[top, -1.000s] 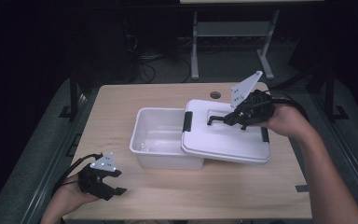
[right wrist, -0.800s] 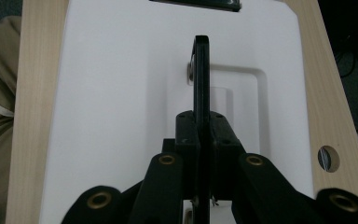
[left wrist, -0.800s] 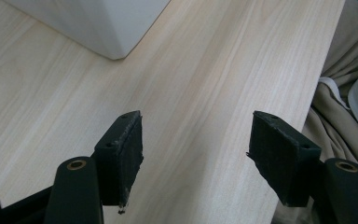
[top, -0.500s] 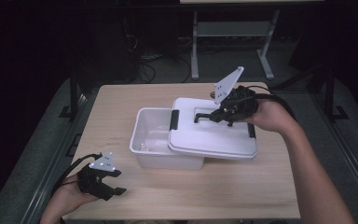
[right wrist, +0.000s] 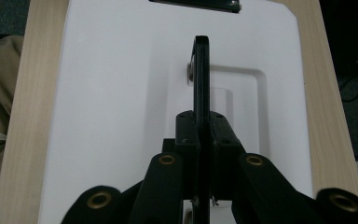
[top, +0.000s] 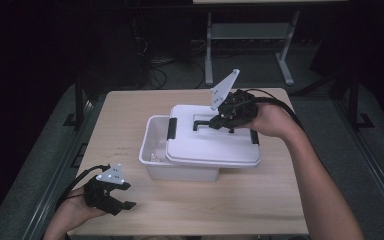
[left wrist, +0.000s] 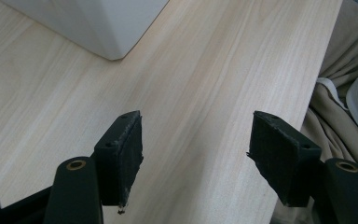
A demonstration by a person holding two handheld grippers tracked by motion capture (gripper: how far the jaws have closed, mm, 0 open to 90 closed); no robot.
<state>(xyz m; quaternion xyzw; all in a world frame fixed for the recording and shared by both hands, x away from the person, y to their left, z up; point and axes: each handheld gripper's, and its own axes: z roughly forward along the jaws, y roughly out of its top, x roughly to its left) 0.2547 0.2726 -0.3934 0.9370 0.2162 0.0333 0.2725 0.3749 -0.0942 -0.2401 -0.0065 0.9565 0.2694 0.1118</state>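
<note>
At frame centre, one white lid [top: 210, 145] lies long-axis left-right over one white storage box [top: 156, 150]; right gripper [top: 219, 121] jaws clamp its black handle [right wrist: 201, 79]; left gripper [top: 125, 205] jaws wide, empty.

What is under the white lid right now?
The white box: the lid, held by its black handle in the right gripper, covers most of it. The uncovered left strip looks empty; the rest is hidden.

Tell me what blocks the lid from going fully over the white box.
Nothing visible. The right tool grips the lid by its handle; the lid covers most of the box, whose open left end looks almost empty.
</note>
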